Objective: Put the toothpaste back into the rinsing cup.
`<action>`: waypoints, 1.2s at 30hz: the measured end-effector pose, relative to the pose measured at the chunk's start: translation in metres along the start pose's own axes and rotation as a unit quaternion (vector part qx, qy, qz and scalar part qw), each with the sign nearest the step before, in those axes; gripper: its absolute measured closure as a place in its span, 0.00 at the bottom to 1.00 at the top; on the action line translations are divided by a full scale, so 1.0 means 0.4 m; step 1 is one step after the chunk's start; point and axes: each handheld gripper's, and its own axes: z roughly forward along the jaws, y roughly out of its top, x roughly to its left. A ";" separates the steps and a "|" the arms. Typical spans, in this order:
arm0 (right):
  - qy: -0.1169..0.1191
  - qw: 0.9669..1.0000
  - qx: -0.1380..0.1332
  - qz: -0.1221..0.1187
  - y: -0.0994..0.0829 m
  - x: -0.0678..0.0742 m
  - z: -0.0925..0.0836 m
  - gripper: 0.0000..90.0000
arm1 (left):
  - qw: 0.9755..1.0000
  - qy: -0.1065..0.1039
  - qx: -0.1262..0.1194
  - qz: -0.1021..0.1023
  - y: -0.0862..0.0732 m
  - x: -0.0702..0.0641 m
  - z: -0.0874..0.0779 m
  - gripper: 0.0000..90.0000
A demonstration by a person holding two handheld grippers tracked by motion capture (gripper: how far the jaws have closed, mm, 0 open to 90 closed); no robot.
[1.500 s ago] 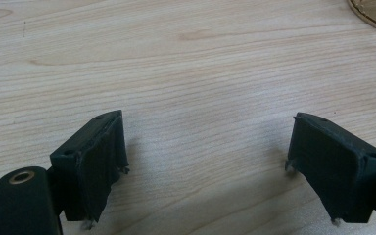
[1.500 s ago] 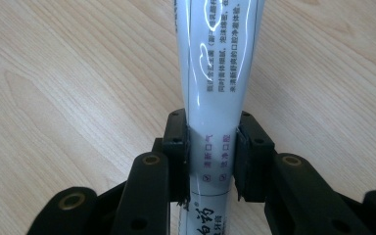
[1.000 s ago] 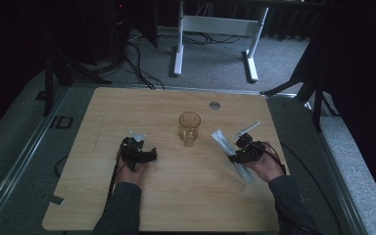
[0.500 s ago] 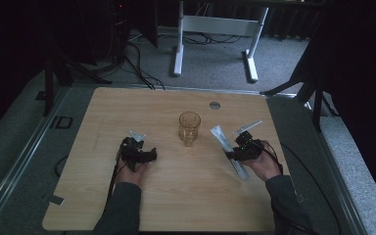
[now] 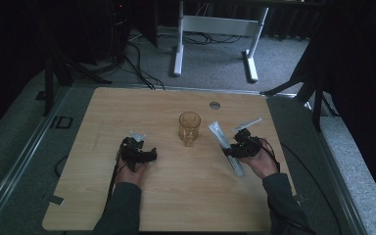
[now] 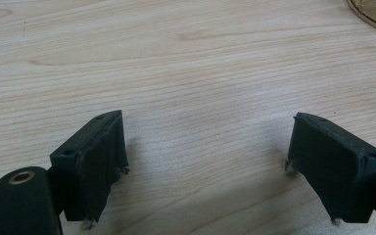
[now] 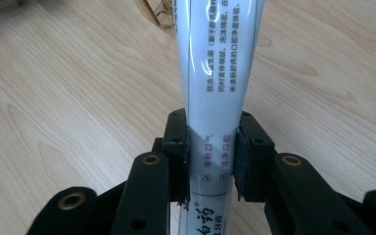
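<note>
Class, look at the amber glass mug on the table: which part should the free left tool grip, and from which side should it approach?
Judging by its pose, grip the amber glass mug across its round wall from the left, where the open left tool already sits. It stands upright, so level jaws should fit; its handle seems to face the person.

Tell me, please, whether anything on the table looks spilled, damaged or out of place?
Nothing stands out. The glass stands upright on the table with no spill around it. The white tube looks intact, clamped between the right gripper jaws. The left gripper is open over bare wood.
</note>
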 end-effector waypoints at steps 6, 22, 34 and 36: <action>0.001 1.000 -0.013 0.005 0.006 -0.003 -0.002 0.79 | 1.000 0.000 -0.001 -0.001 0.000 0.000 0.000 0.16; 0.001 0.999 -0.040 0.024 0.017 -0.010 -0.004 0.79 | 1.000 0.000 0.000 0.000 0.000 0.000 0.000 0.16; 0.006 0.998 -0.060 0.032 0.028 -0.014 -0.004 0.79 | 1.000 0.000 0.000 0.000 0.000 0.000 0.000 0.16; 0.006 0.998 -0.061 0.032 0.029 -0.014 -0.004 0.79 | 1.000 0.000 0.000 0.000 0.000 0.000 0.000 0.16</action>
